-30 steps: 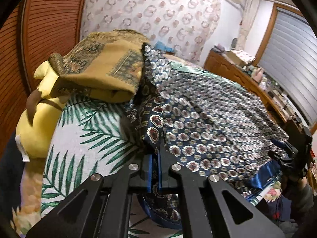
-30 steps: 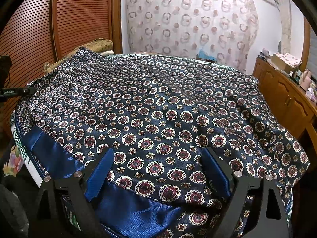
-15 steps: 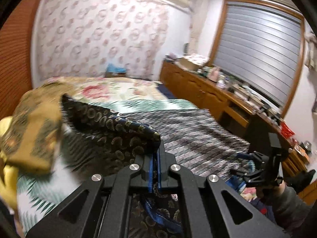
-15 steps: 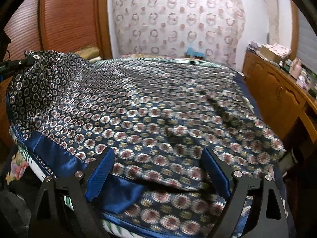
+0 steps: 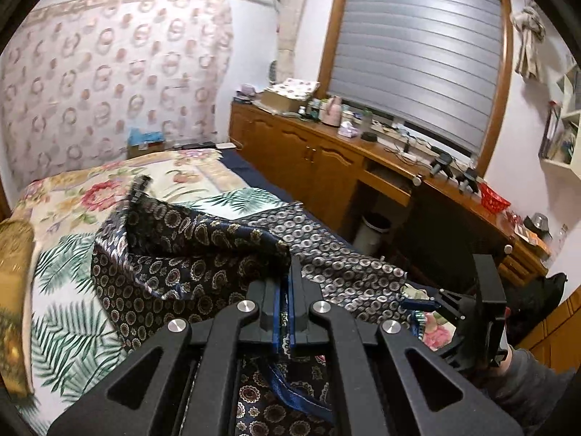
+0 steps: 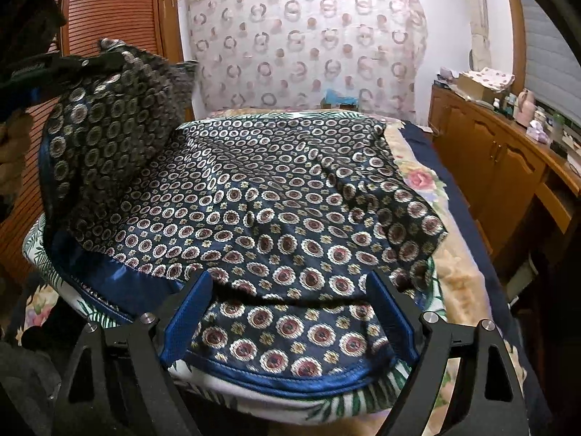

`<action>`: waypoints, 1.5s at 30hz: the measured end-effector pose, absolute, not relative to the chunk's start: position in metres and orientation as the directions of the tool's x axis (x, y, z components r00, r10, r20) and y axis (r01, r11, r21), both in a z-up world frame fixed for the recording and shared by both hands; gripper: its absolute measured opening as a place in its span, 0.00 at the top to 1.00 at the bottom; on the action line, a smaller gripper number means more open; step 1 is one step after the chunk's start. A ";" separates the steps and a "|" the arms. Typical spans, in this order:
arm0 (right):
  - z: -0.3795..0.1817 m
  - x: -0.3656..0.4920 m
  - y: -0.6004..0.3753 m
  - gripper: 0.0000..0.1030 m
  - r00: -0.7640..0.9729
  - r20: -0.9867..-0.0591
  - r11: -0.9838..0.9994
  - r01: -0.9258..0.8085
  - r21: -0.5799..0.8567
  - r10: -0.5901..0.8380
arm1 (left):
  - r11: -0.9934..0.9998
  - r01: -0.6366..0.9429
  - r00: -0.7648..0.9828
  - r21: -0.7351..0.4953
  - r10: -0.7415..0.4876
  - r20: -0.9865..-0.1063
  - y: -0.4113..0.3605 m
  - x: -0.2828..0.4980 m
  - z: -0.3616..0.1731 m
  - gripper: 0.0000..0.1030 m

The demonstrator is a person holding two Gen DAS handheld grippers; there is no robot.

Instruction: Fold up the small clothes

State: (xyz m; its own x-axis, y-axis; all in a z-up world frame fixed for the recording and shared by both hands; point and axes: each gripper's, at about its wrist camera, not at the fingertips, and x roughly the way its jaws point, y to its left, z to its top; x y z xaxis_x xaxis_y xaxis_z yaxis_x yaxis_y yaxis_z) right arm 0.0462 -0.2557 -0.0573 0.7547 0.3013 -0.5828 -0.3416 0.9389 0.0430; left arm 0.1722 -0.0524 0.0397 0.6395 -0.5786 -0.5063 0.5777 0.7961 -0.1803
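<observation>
A dark blue patterned garment (image 6: 276, 200) with a plain blue hem lies on the bed (image 6: 454, 254). My left gripper (image 5: 285, 312) is shut on the garment's left edge (image 5: 203, 254) and holds it lifted and folded toward the right. In the right wrist view the left gripper (image 6: 47, 72) shows at upper left with the raised cloth hanging from it. My right gripper (image 6: 290, 312) is open, its blue pads (image 6: 185, 323) either side of the near hem, low at the bed's front edge. It also shows in the left wrist view (image 5: 457, 305) at lower right.
The bed has a palm-leaf and floral cover (image 5: 69, 327). A yellow-brown cushion (image 5: 12, 254) lies at the left. A wooden sideboard (image 5: 326, 160) with clutter runs along the right wall under a shuttered window. A wooden slatted door (image 6: 109, 18) stands at the left.
My left gripper has lifted the garment's left edge and swung it rightward over the rest of the garment. The right gripper has stayed open at the near hem.
</observation>
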 end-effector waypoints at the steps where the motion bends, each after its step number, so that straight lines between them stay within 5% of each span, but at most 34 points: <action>1: -0.058 0.045 -0.259 0.15 0.753 -0.582 0.938 -0.341 0.052 0.306 | 0.792 0.584 0.635 -0.177 -0.582 -0.508 -0.056 0.173 0.041 0.97; 21: -0.063 0.039 -0.301 0.15 0.772 -0.562 0.950 -0.296 0.095 0.297 | 0.718 0.686 0.541 -0.121 -0.614 -0.575 -0.161 0.190 0.053 0.96; 34: -0.061 0.041 -0.305 0.15 0.787 -0.558 0.962 -0.258 0.089 0.263 | 0.768 0.626 0.566 -0.138 -0.569 -0.597 -0.101 0.188 0.019 0.30; 45: -0.041 0.068 -0.292 0.15 0.800 -0.540 0.958 -0.281 0.048 0.262 | 0.860 0.482 0.578 -0.169 -0.457 -0.676 -0.031 0.189 -0.044 0.24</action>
